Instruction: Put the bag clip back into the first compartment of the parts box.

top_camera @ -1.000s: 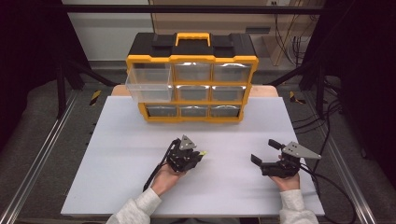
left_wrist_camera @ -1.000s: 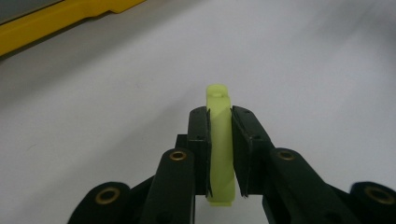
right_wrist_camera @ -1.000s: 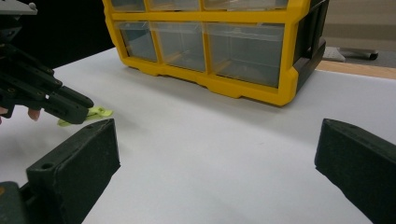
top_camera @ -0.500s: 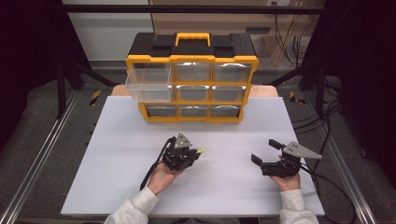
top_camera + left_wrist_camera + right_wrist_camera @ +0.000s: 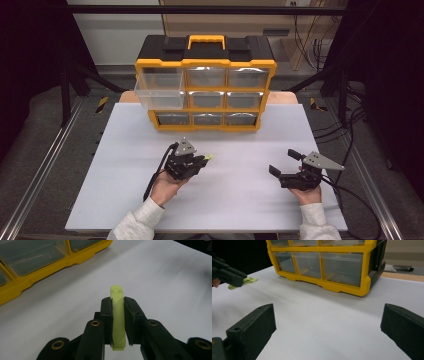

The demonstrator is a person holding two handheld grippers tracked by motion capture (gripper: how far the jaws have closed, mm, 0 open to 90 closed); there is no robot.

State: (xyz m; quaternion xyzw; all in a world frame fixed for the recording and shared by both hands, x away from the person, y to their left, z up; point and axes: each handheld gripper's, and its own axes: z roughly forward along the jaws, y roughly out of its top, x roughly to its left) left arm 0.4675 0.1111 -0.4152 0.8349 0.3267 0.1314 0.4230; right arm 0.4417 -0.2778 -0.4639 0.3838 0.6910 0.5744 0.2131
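Note:
My left gripper (image 5: pixel 204 160) is shut on a small pale-green plastic piece (image 5: pixel 117 317) that stands on edge between its jaws, its tip (image 5: pixel 208 157) poking out past them, just above the white table. In the right gripper view the same green piece (image 5: pixel 247 281) sticks out of that gripper at the far left. My right gripper (image 5: pixel 284 162) rests low at the table's right side, its jaws wide apart with nothing between them. A yellow and black drawer cabinet (image 5: pixel 206 82) stands at the back; its top-left clear drawer (image 5: pixel 159 90) is pulled out.
The white table top (image 5: pixel 235 145) lies bare between the grippers and the cabinet. The cabinet's other clear drawers (image 5: pixel 342 266) are pushed in. Cables trail from both grippers toward the table's front edge and right side.
The left gripper with the green piece has shifted slightly; the right gripper has not moved.

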